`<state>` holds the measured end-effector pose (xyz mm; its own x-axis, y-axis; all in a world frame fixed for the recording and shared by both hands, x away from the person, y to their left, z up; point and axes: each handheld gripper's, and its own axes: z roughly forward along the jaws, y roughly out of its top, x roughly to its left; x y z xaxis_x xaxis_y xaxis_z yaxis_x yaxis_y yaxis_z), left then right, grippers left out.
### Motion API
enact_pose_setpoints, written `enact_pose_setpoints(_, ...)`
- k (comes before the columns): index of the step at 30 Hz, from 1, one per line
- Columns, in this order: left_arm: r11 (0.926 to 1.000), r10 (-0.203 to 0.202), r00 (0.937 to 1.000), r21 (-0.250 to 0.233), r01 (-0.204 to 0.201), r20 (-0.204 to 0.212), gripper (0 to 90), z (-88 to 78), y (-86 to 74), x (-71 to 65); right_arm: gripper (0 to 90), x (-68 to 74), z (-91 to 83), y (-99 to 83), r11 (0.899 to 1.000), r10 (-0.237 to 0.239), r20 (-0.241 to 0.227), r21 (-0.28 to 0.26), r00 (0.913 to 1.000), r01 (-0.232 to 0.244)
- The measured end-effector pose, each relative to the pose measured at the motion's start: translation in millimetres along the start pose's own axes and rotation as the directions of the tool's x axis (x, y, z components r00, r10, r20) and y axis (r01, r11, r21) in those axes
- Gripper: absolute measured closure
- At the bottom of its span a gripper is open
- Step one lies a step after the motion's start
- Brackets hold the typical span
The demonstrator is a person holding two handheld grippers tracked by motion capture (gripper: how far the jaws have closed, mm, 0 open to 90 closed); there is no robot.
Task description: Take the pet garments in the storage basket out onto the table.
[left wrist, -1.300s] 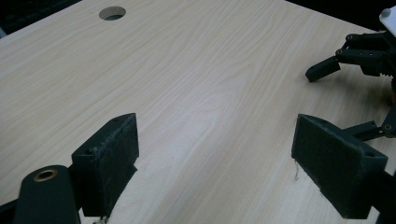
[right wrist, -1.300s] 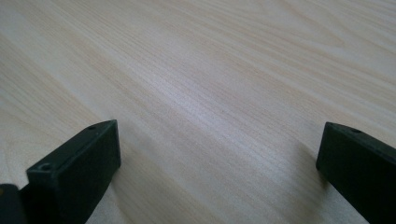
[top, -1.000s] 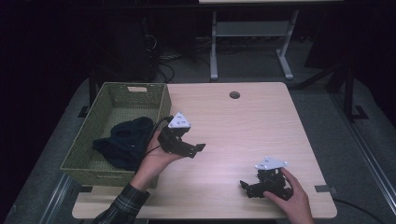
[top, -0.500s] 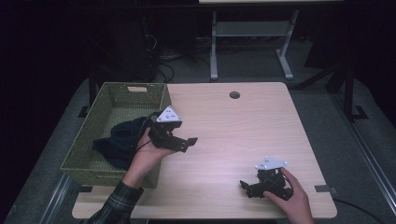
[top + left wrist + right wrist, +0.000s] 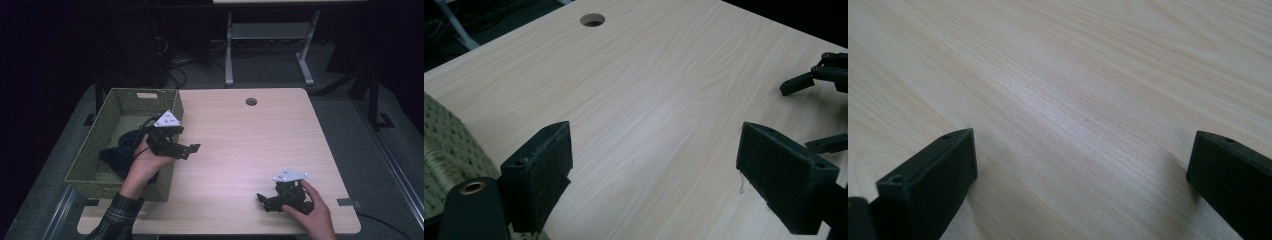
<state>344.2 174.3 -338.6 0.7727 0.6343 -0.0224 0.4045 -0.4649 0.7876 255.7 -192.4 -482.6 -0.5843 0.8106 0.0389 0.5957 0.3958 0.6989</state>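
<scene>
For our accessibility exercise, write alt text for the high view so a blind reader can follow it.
A person's left tongs, open and empty, hover by the rim of a green basket holding dark cloth. The right tongs, open, rest low on the wooden table near its front edge.

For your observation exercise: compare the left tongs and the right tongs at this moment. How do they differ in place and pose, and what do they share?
The left tongs are held up beside the green basket, while the right tongs sit low on the table near its front edge. The left tongs point toward the table's middle and right side; the right tongs point leftward. Both are open, with nothing between their jaws, and each carries a grey three-cornered plate.
</scene>
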Motion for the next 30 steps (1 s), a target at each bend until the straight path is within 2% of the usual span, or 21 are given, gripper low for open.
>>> enact_pose_setpoints(11, 0.9997, -0.022, 0.9993, 0.007, 0.022, -0.030, 14.4, -11.7, -6.7, 15.8, 0.0, 0.0, 0.0, 0.0, 1.000, 0.000, 0.000, 0.000, 1.0000, 0.000)
enact_pose_setpoints(27, 0.9980, -0.058, 0.9977, 0.023, 0.059, -0.036, 14.2, -26.9, -18.4, 36.7, 0.0, 0.1, -0.1, 0.0, 1.000, 0.001, 0.000, 0.001, 1.0000, -0.001)
enact_pose_setpoints(30, 0.9975, -0.069, 0.9966, 0.011, 0.069, -0.046, 14.2, -32.7, -21.3, 42.9, 0.0, 0.1, -0.1, 0.0, 1.000, 0.001, 0.000, 0.001, 1.0000, -0.001)
